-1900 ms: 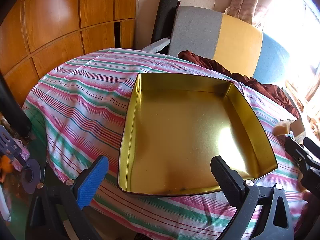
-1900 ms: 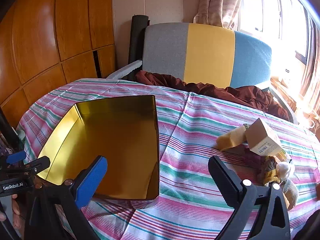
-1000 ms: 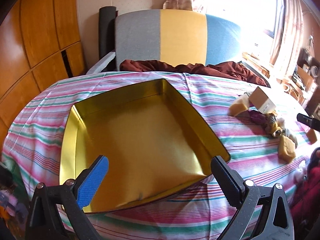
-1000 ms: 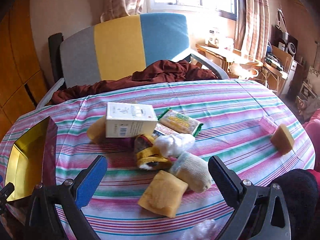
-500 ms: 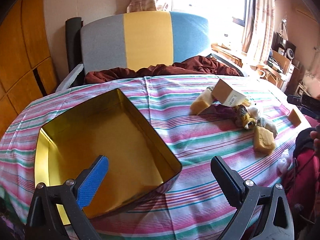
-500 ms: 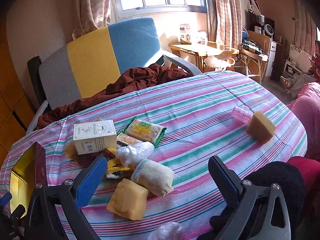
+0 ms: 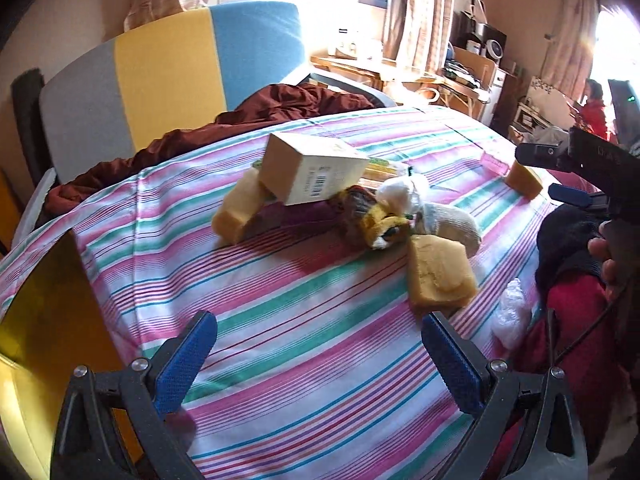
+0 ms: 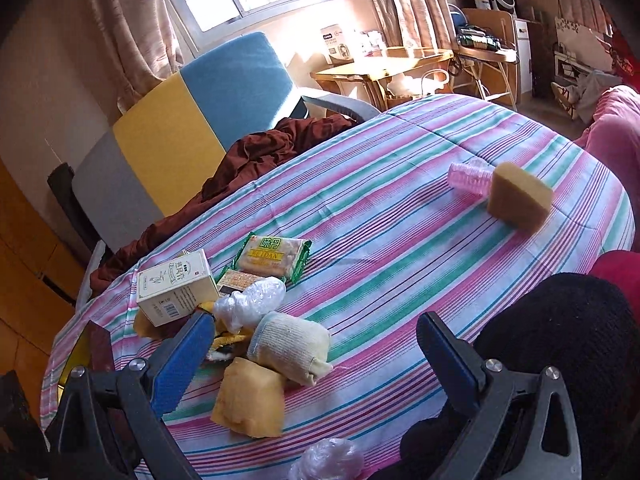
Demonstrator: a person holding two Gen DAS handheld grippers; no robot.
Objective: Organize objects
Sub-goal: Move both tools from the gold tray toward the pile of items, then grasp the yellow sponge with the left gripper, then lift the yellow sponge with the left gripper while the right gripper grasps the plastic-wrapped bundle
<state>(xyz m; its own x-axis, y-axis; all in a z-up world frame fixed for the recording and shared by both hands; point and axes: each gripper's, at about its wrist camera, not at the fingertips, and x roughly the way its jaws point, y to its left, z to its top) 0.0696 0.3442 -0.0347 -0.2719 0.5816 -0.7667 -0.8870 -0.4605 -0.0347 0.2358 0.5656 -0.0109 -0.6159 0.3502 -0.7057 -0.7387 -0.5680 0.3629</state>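
Gold tin (image 7: 48, 320) parked empty at table's left edge, ready for cluttered box (image 7: 312, 172), sponges near centre. Left gripper (image 7: 320, 356), right gripper (image 8: 312, 352) gaping wide, holding nothing.

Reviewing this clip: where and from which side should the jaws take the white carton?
Probably across the white carton's two broad faces near its raised end, coming from above. It lies tilted, propped on a yellow sponge, so its upper end looks clear of the pile.
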